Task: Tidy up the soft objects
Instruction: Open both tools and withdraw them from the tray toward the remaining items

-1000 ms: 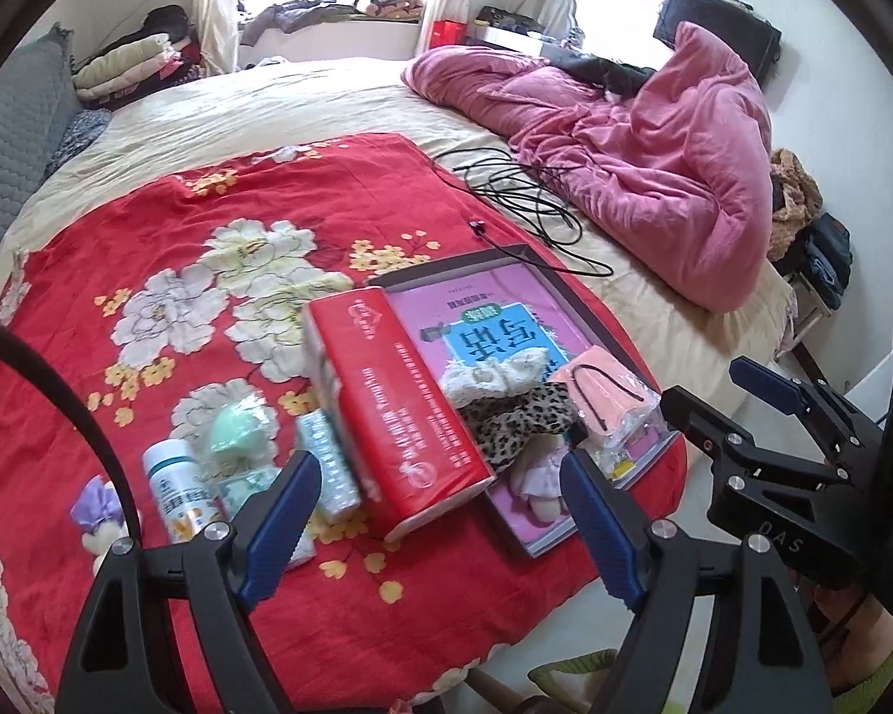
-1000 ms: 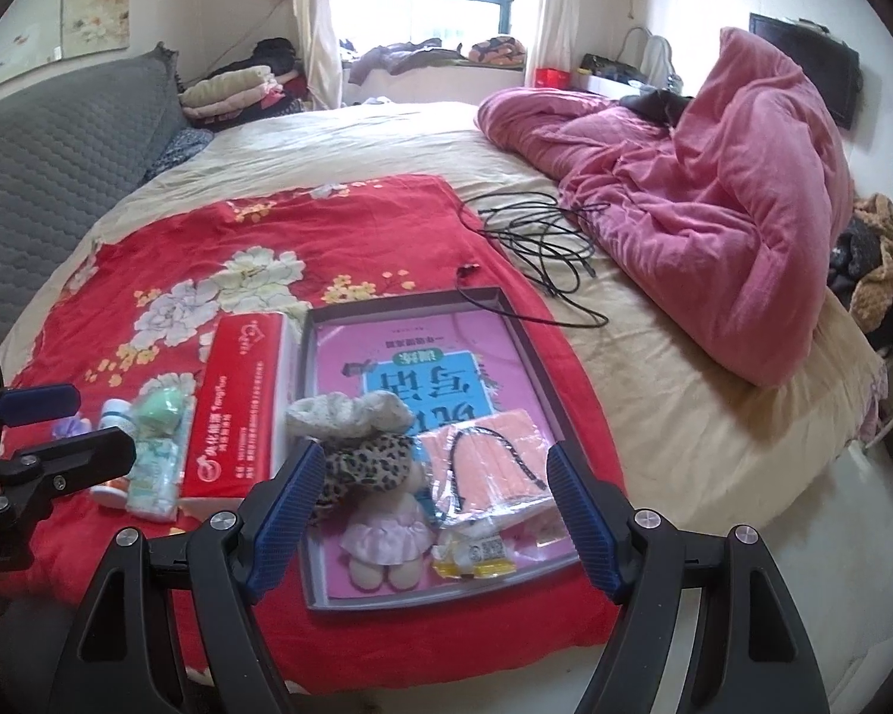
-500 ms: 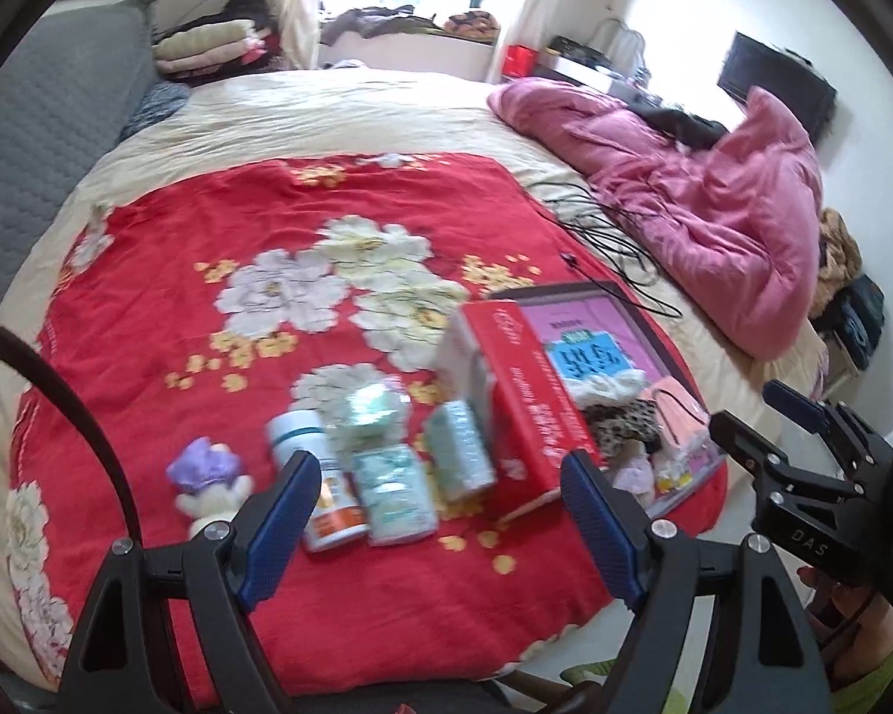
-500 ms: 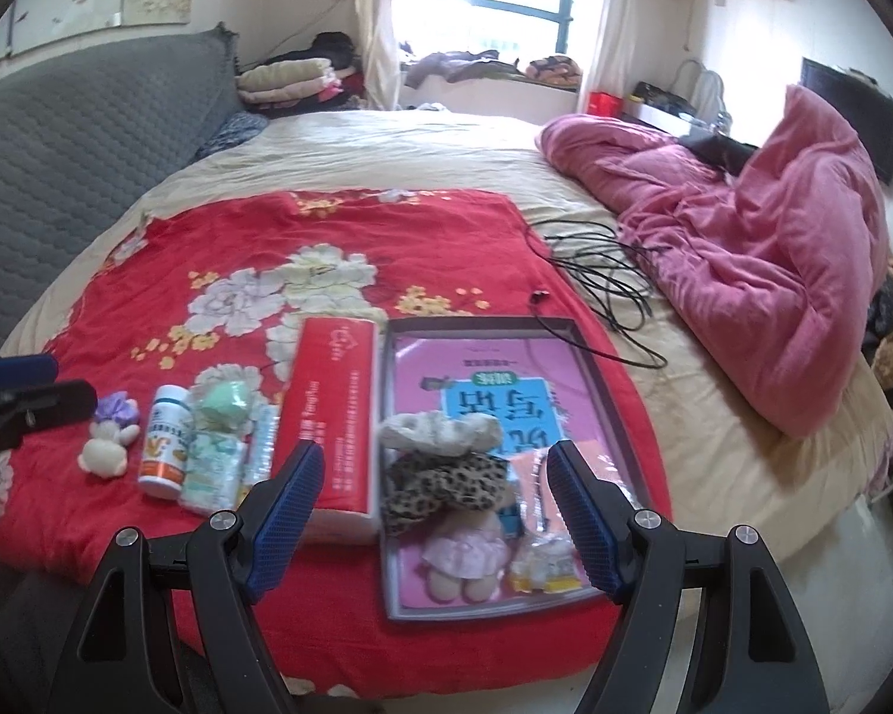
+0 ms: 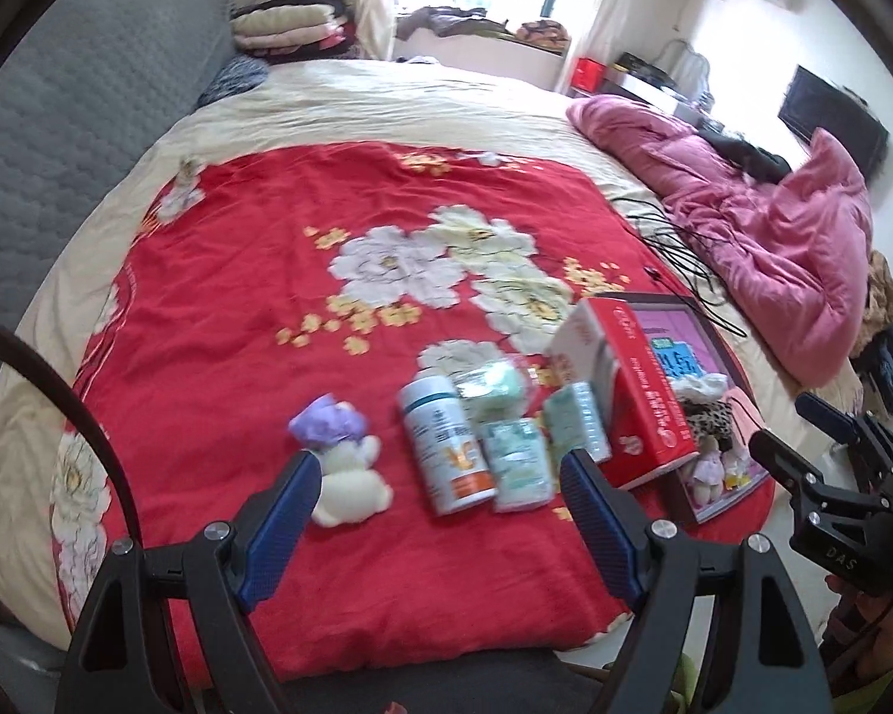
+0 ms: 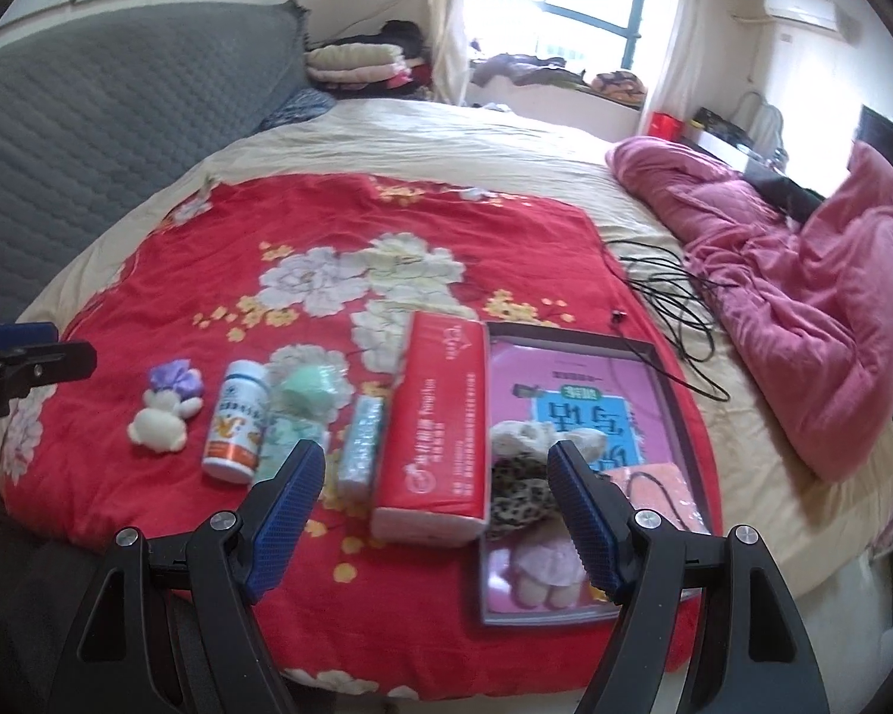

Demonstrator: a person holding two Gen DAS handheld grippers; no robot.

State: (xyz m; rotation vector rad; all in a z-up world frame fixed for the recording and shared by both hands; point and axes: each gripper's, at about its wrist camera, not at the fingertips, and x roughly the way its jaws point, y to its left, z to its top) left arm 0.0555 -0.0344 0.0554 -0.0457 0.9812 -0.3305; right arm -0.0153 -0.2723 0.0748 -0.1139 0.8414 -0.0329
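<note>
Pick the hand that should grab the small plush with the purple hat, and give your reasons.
Left. The left gripper is open and empty, with the plush toy right at its left fingertip. In the right wrist view, the right gripper frames the red tissue pack and the tray, with the plush far off to its left.

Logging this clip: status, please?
Left gripper and right gripper open, empty. Plush toy on red blanket, outside tray. Bottle beside it.

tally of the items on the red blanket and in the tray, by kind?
Plush toys: 2, small plush, doll in tray
Bottles: 1, bottle
Tissue packs: 1 large, red pack
Small wrapped packets: 3, green one
Scrunchies: 2, leopard
Pink pouch: 1
Total: 10
</note>
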